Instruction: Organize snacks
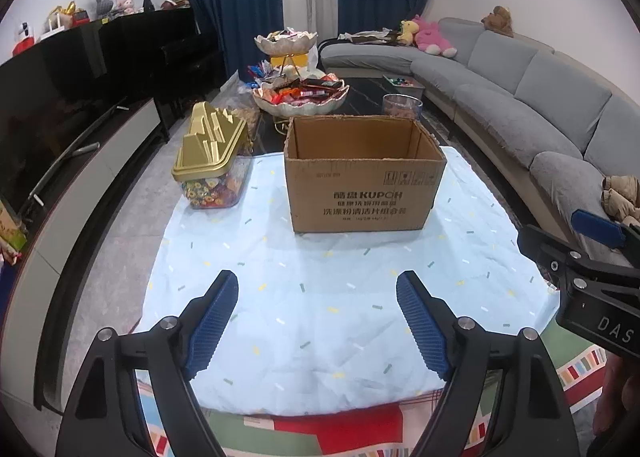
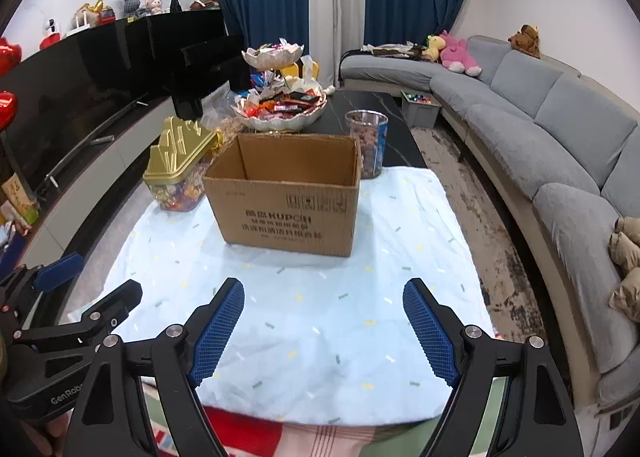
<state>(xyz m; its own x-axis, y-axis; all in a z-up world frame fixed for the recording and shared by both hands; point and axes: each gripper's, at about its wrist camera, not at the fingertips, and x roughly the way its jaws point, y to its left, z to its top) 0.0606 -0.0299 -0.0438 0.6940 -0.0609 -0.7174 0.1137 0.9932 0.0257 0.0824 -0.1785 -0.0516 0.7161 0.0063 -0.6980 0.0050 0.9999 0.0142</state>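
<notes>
Gold-lidded candy jar (image 1: 214, 161) likely heavy, slippery; grasp plastic sides below lid; left gripper (image 1: 316, 321), right gripper (image 2: 324, 327) spread wide, empty.

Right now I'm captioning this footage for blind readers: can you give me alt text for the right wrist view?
An open, empty-handed right gripper hovers over a pale blue speckled cloth, facing an open brown cardboard box. A gold-lidded clear candy container stands beside the box's left, with a clear jar of brown snacks behind its right corner.
</notes>
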